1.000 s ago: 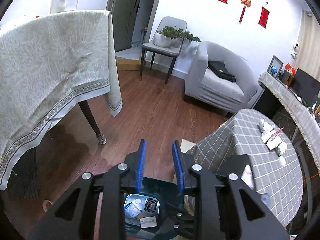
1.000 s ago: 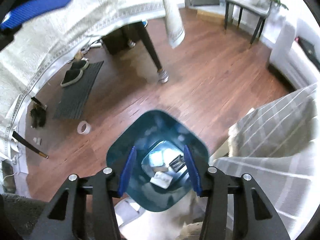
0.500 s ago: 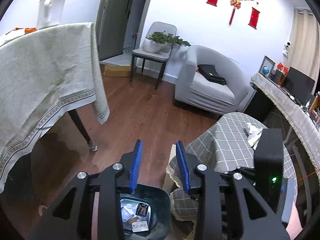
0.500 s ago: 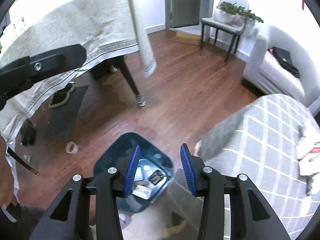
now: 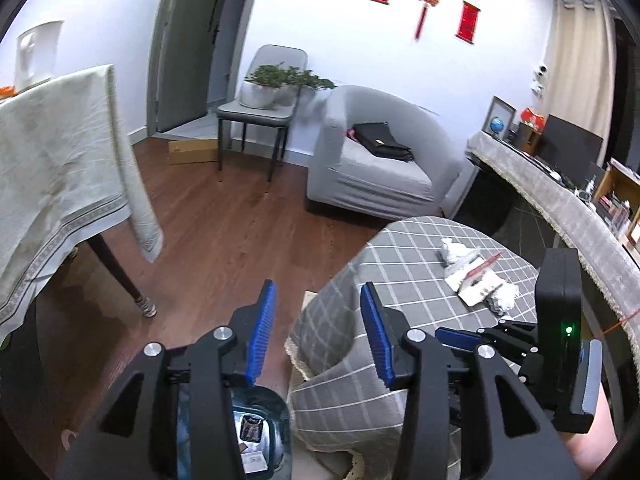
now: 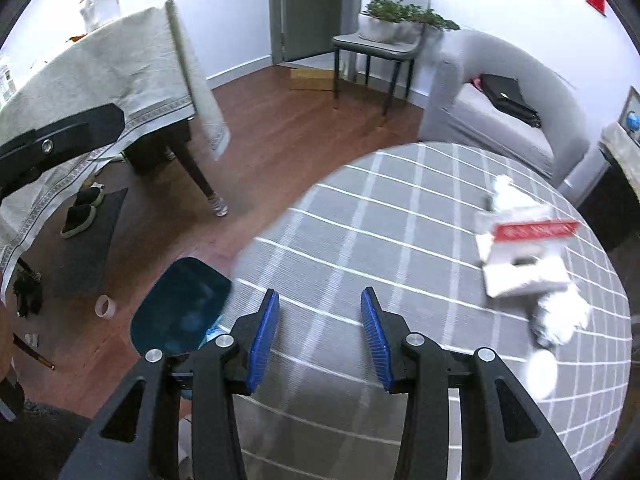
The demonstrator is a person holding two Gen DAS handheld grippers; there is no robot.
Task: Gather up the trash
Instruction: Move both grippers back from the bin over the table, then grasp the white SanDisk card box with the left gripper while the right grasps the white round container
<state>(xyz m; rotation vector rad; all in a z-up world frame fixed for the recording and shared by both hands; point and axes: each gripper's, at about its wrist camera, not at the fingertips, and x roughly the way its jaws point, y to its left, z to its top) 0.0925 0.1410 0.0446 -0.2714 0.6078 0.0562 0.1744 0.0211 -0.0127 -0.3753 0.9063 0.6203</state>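
Crumpled white trash (image 6: 524,252) lay on the checked counter (image 6: 360,240), ahead and right of the right gripper (image 6: 320,332), whose jaws stood apart and empty. The left gripper (image 5: 318,330) had just been widening its jaws, nothing between them; the bin (image 5: 260,436) sat below them.

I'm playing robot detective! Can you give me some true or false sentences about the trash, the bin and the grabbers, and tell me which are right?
1. The right gripper holds a tissue. False: nothing is between its jaws.
2. Crumpled white trash lies on the checked tablecloth. True.
3. The blue bin stands on the round table. False: it stands on the wooden floor beside it.
4. The left gripper is empty. True.
5. The bin has some trash in it. True, seen from the left wrist.
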